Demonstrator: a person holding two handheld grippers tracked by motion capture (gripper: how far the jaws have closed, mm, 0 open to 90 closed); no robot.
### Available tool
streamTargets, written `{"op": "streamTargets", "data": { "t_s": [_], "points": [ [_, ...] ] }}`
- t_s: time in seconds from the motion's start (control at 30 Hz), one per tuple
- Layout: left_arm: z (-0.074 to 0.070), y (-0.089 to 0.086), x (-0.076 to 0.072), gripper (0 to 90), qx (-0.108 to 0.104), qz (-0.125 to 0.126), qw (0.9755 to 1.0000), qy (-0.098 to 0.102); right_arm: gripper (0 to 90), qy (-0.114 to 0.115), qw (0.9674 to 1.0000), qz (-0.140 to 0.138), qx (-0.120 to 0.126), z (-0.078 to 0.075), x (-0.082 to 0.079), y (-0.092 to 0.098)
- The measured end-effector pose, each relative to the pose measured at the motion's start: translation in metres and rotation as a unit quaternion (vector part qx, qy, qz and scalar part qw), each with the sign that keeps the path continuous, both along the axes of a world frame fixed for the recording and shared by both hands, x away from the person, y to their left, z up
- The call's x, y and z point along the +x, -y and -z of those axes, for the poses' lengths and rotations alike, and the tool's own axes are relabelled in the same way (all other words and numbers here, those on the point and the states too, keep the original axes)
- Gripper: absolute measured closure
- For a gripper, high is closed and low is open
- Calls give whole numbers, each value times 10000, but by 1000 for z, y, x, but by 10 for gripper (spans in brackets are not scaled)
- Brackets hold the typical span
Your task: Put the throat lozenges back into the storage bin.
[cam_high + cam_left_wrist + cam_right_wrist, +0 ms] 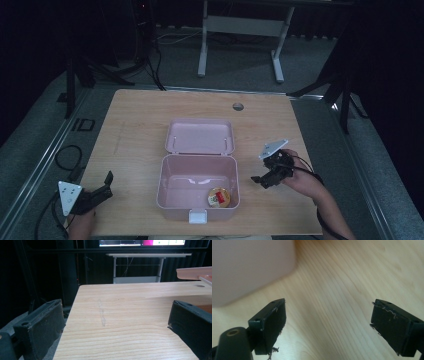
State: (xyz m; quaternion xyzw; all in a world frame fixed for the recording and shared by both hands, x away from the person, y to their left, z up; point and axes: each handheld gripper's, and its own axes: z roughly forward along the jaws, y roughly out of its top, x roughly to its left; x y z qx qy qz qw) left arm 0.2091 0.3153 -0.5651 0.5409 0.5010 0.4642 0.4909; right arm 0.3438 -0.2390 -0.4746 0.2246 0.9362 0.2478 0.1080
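Now nearer on the right: right tongs (260, 180) wide open, empty, just beside pink box (198, 207) holding cup (218, 197); left tongs (106, 185) likewise agape, well apart.

box (170, 192) sits mid-table (135, 125) near the front edge, lid (200, 136) open behind it; cup (218, 197) in the box's front-right corner; left gripper (102, 186) at the table's front-left edge, right gripper (262, 179) just right of the box

High view: overhead, facing forward-down, far. Gripper views: low, close over the counter (140, 115); all share the pink box (172, 192).
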Motion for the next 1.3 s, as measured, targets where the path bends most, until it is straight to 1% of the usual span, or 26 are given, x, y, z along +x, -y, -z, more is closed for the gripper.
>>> {"op": "streamTargets", "data": {
  "t_s": [0.03,0.1,0.2,0.3,0.33,0.37,0.4,0.43,0.47,0.57,0.6,0.63,0.67,0.7,0.73,0.8,0.87,0.93,0.97,1.03,1.1,1.13,1.2,1.23,1.27,1.3],
  "points": [
    [0,0,0,9,-6,5,10000,-4,129,20,9999,158,47,8,2,5],
    [0,0,0,9,-6,5,10000,1,130,-89,9992,361,178,17,5,12],
    [0,0,0,9,-8,8,10000,-1,131,-91,9967,728,353,34,8,22],
    [0,0,0,9,-11,13,10000,1,131,143,9928,1117,419,49,10,33],
    [0,0,0,9,-8,9,10000,-1,130,308,9898,1313,467,53,10,38],
    [0,0,0,9,-6,7,10000,7,128,365,9873,1450,547,56,10,42],
    [0,0,0,9,-6,7,10000,7,128,365,9873,1450,547,56,10,42],
    [0,0,0,9,-8,6,10000,1,128,426,9843,1586,645,58,10,46],
    [0,0,0,9,-9,9,10000,2,128,606,9788,1811,738,62,10,53],
    [0,0,0,9,-7,7,10000,3,127,669,9706,2092,984,68,9,66],
    [0,0,0,9,-7,7,10000,3,127,669,9706,2092,984,68,9,66],
    [0,0,0,9,0,4,10000,4,127,626,9690,2160,1027,70,9,69],
    [0,0,0,9,-1,8,10000,-4,128,647,9635,2375,1053,76,8,79],
    [0,0,0,9,4,5,10000,-6,131,625,9624,2432,1032,77,8,82],
    [0,0,0,9,4,6,10000,0,135,706,9602,2503,1014,78,7,84],
    [0,0,0,9,6,2,10000,-4,130,836,9547,2646,1073,77,7,89],
    [0,0,0,9,1,3,10000,0,130,1072,9440,2876,1210,75,6,96],
    [0,0,0,9,4,7,10000,-10,130,1010,9377,3023,1382,74,7,104],
    [0,0,0,9,4,8,10000,-7,130,1051,9341,3096,1434,75,7,107],
    [0,0,0,9,-3,11,10000,-11,130,898,9323,3153,1527,77,8,113],
    [0,0,0,9,-3,8,10000,-8,130,968,9279,3202,1645,79,8,117],
    [0,0,0,9,-1,9,10000,-11,128,927,9269,3223,1683,79,8,119],
    [0,0,0,9,5,11,10000,-14,132,1036,9228,3294,1709,79,8,121],
    [0,0,0,9,4,14,10000,-14,123,895,9246,3282,1715,79,9,123],
    [0,0,0,8,1,18,10000,-17,127,820,9248,3304,1701,79,11,125],
    [0,0,0,9,4,19,10000,-18,132,803,9226,3336,1763,81,11,126]
  ]
}}
